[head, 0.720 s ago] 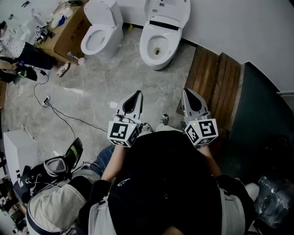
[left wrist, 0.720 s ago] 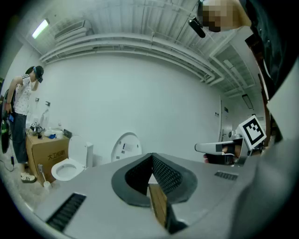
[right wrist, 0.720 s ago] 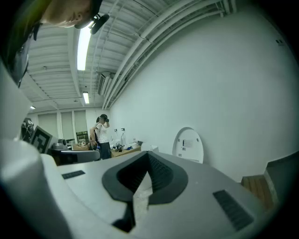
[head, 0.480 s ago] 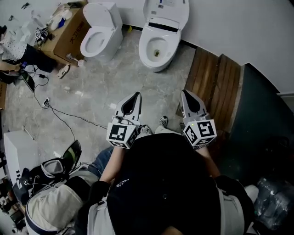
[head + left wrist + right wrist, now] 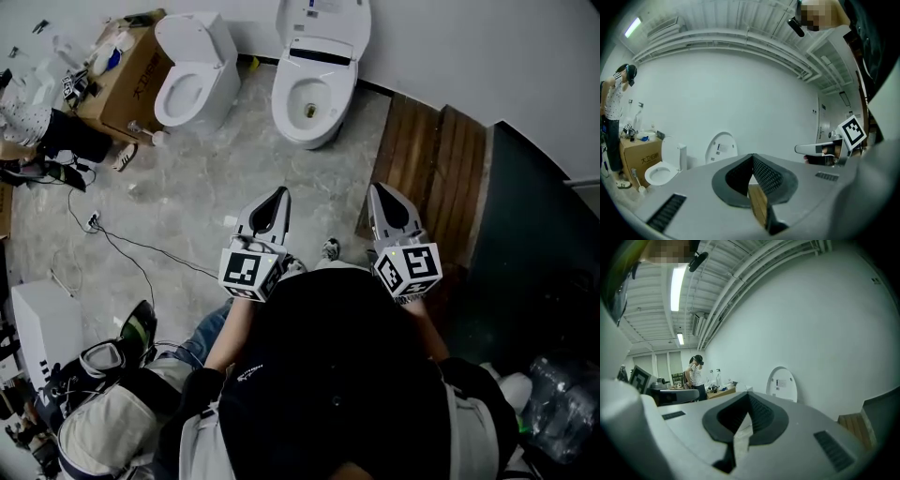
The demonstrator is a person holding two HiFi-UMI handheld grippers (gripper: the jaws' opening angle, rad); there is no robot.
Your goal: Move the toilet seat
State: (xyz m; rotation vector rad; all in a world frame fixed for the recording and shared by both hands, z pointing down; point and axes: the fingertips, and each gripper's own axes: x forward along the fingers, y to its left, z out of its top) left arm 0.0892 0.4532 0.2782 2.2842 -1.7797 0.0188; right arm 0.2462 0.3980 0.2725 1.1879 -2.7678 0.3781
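Fingers (image 5: 764, 174) on the left gripper (image 5: 279, 193) are pressed together with nothing between them, and the right gripper (image 5: 380, 188) is the same, closed tight and empty. Both are held level, side by side, over the grey stone floor (image 5: 197, 202). The toilet seat (image 5: 289, 99) is on the toilet (image 5: 314, 127) at twelve o'clock, well apart from both grippers, with its lid (image 5: 323, 21) tipped up against the wall. A second toilet (image 5: 187, 80) stands at eleven o'clock beside a cardboard box (image 5: 127, 70). There are wooden steps (image 5: 431, 169) at one o'clock.
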